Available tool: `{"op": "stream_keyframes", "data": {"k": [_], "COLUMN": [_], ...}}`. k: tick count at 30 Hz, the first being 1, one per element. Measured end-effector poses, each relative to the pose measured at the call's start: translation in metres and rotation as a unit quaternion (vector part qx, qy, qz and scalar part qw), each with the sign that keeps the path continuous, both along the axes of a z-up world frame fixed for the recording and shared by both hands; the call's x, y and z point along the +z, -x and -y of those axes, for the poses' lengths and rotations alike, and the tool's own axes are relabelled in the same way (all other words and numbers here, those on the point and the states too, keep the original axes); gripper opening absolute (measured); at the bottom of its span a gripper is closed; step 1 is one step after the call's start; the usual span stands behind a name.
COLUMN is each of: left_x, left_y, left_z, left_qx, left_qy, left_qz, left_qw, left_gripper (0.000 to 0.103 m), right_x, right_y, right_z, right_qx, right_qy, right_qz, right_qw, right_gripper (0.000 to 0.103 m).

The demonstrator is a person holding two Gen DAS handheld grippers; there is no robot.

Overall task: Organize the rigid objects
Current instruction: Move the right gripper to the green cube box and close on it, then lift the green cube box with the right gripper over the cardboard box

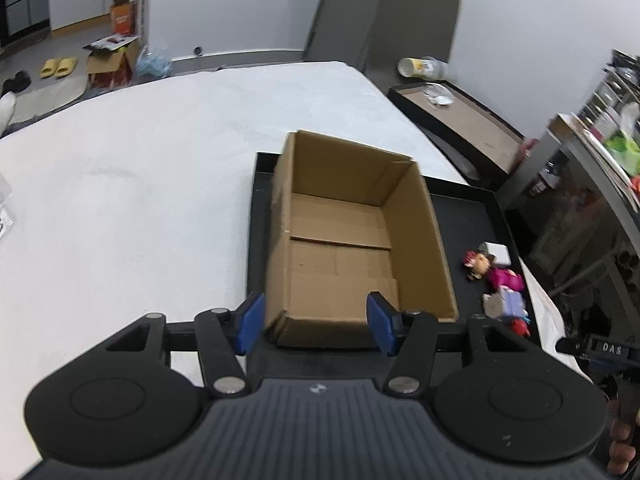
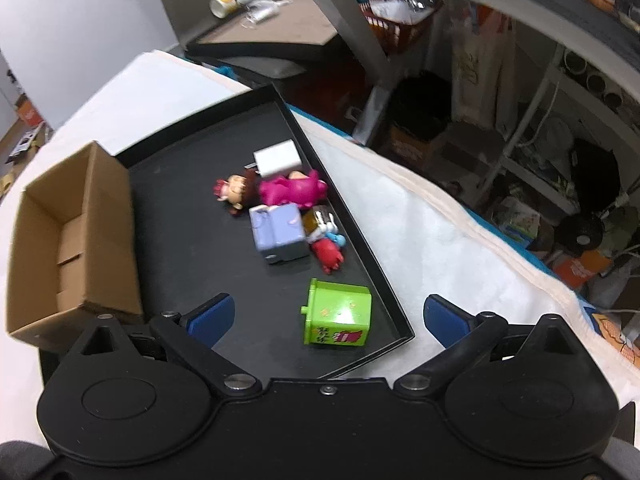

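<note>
Two grippers, green box (image 2: 338, 314) between right gripper (image 2: 326, 318) fingers

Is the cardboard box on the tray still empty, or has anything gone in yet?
Empty. The cardboard box stands open-topped on the black tray, with only its bare floor flaps showing; the toys all lie outside it.

Background's pretty cluttered. A pair of yellow slippers (image 1: 59, 67) sits on the floor near an open cardboard carton (image 1: 110, 60), with an orange box (image 1: 121, 18) standing behind it by the wall. A tipped-over plastic jar (image 1: 422, 67) lies on a brown-topped side table (image 1: 460, 120). Over on the right there's a red basket (image 2: 394, 26) full of stuff under metal shelving (image 2: 532, 128).
</note>
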State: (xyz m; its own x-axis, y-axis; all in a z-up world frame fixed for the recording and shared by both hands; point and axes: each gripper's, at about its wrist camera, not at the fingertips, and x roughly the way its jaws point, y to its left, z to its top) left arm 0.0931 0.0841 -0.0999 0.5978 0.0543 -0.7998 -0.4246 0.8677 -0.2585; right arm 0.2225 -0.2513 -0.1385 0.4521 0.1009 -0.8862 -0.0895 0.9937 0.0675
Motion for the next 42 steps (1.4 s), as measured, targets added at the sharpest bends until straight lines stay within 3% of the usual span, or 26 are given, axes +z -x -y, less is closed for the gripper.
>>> {"op": "stream_keyframes", "data": {"k": [18,24,26,27,31,42], "left_x": [-0.034,-0.047,-0.05,-0.051,-0.052,-0.052], "left_y": [-0.025,-0.032,-0.034,-0.034,-0.033,-0.017], "left_z": [-0.023,-0.026,-0.025,-0.025,-0.017,-0.009], "left_qx": [0.042,0.047,0.042,0.04,0.019,0.018], "left_qy": [-0.006,0.0,0.003,0.008,0.007,0.016], "left_qz": [-0.029,-0.037,-0.044,-0.042,-0.038,-0.028], "left_qw": [0.9987,0.9982,0.9981,0.9983,0.999,0.9993], "left_gripper": [0.055,0.045,0.029,0.026,0.01,0.011], "right_x": [-0.054,-0.068,-0.073,-0.075,-0.074,-0.063], "right_y": [-0.033,-0.039,-0.04,-0.039,-0.036,-0.029], "right_z": [0.0,-0.005,-0.005,-0.004,0.0,0.005], "right_qx": [-0.024,-0.018,-0.017,-0.017,-0.022,-0.013], "right_qy": [0.003,0.004,0.002,-0.002,-0.027,-0.051], "right_qz": [-0.06,-0.08,-0.09,-0.096,-0.097,-0.078], "right_qw": [0.998,0.997,0.996,0.995,0.995,0.996], "right_gripper": [0.101,0.087,0.07,0.055,0.055,0.055]}}
